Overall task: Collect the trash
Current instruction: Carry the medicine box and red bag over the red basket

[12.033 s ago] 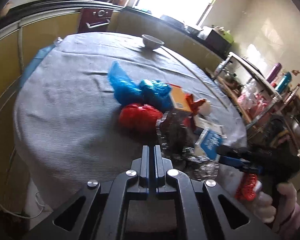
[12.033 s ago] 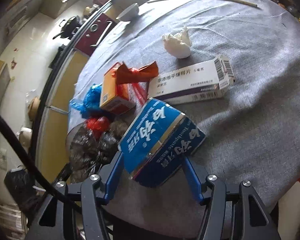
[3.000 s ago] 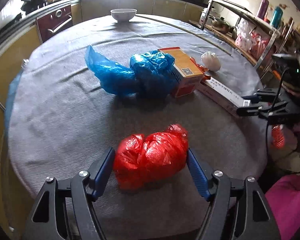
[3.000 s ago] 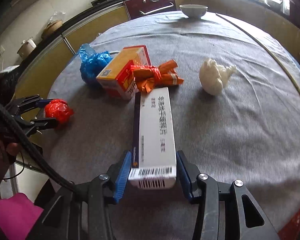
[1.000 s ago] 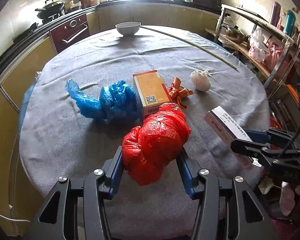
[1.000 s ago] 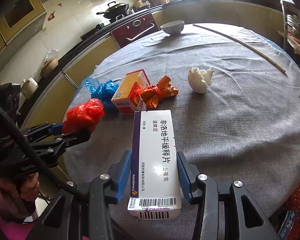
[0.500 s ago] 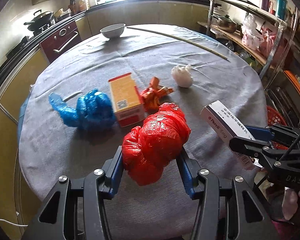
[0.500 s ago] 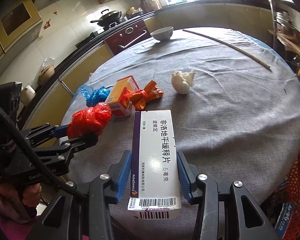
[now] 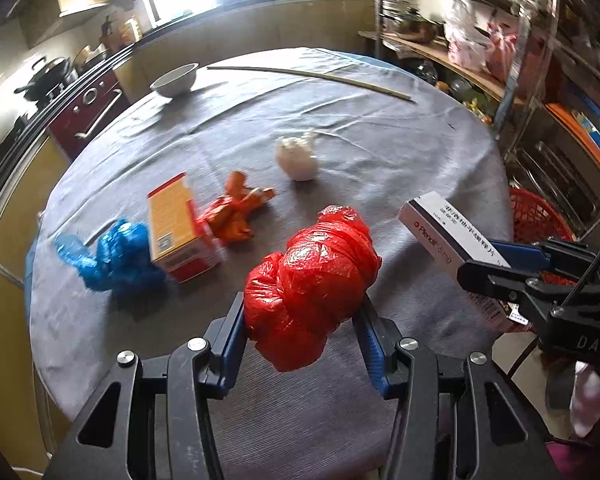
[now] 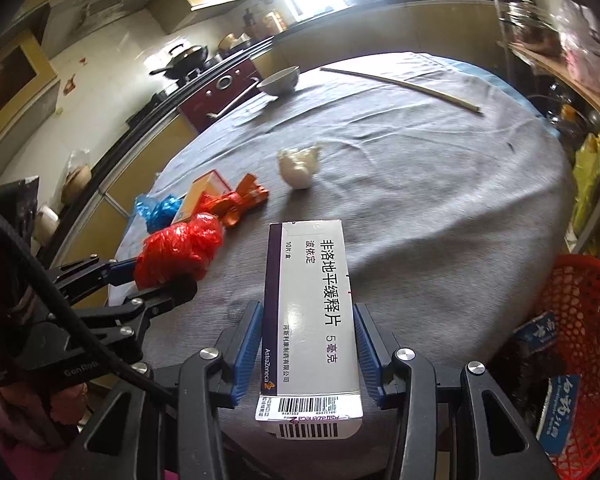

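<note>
Trash is being lifted clear of a round table (image 9: 380, 128) draped in grey cloth. A crumpled red plastic bag (image 9: 312, 284) is being clamped between the blue-padded fingers of the left gripper (image 9: 302, 312) and held above the near edge of the cloth. A white medicine box (image 10: 310, 312) with Chinese lettering and a barcode is being squeezed lengthwise by the right gripper (image 10: 308, 344), likewise raised off the surface. A red mesh basket (image 10: 580, 320) is being seen low at the right, beside the table's edge, with blue packaging already lying inside it. More litter is being left on the cloth: a blue plastic bag (image 9: 112, 256), touching an orange carton (image 9: 178, 228); a twisted orange wrapper (image 9: 236, 212) just beside that carton; and a white crumpled wad (image 9: 296, 160) set apart toward the middle. A bowl (image 9: 174, 80) and a long thin stick (image 9: 308, 76) are being shown at the far side.
</note>
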Tool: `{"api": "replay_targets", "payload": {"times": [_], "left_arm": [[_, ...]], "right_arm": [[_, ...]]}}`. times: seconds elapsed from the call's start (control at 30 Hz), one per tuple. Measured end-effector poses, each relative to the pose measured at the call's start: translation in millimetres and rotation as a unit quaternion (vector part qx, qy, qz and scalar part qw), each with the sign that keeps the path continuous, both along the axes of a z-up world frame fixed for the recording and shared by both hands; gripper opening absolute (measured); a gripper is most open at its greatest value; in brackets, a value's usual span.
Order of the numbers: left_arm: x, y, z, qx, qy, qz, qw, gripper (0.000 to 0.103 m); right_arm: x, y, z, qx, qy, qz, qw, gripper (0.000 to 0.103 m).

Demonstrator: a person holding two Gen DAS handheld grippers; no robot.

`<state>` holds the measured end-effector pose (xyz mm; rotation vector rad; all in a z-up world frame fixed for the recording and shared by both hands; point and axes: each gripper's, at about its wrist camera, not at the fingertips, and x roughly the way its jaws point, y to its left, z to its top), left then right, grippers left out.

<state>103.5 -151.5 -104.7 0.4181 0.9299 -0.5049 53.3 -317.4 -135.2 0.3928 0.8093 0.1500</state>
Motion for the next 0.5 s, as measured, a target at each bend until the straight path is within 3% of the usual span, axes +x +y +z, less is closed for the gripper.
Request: {"api": "replay_targets", "payload": {"times": [0.5], "left_arm": [[-19, -54, -4, 0.025, -0.003, -0.076, 0.9968, 0.053]], "right_arm": [[-29, -59, 0, 0.019, -0.008, -0.073, 0.997, 0.048]]}}
